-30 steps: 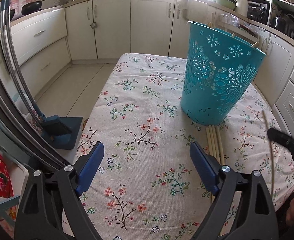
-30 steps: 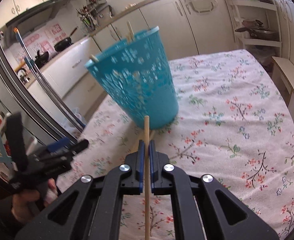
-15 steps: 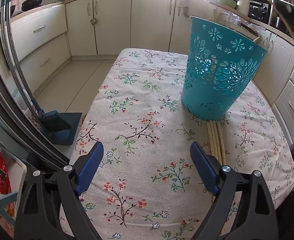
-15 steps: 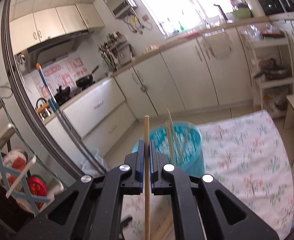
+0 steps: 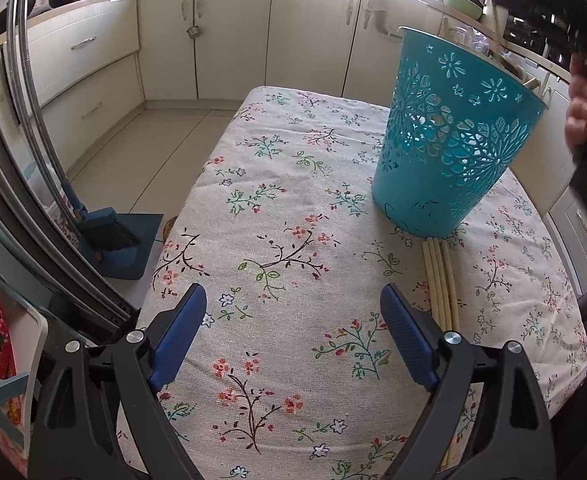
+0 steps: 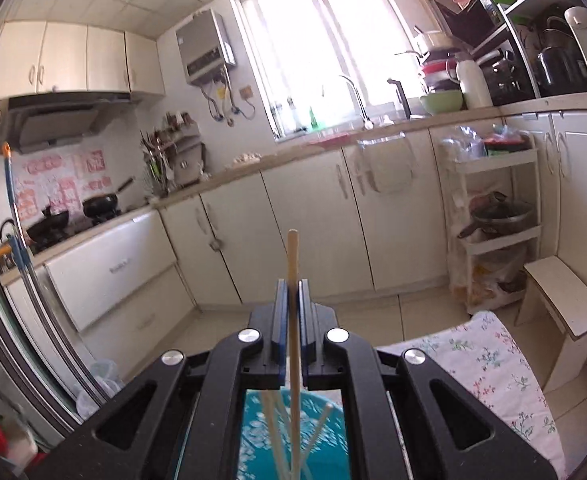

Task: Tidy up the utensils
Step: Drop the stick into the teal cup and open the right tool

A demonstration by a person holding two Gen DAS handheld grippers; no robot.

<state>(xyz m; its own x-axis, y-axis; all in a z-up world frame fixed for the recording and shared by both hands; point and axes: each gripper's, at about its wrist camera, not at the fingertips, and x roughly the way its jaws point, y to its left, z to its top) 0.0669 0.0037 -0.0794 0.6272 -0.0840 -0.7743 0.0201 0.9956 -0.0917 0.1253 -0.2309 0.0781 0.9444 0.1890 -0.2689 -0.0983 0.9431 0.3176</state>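
Hovering over a flowered tablecloth, the left gripper has its 2 blue pads spread wide w/ nothing between them. Just right of its near-right pad lie 4 pale wooden chopsticks side by side, running near to far, far tips touching or nearly touching the base of 1 teal plastic basket. The basket stands upright on the right half of the table, walls pierced w/ flower cut-outs, flaring toward the rim; stick ends show through the holes and above the far rim. At far right a hand grips dark gear above the basket. Seen from the right wrist, the right gripper is clamped on 1 chopstick, held upright, top end poking above the pads, lower length running down over the basket's mouth, where approx. 3 more sticks lean, blurred. Beyond: cream kitchen cabinets, 2 dark pans on the stove at left, a dustpan-and-brush set on the floor left of the table, a white shelf cart at right, a bright window.
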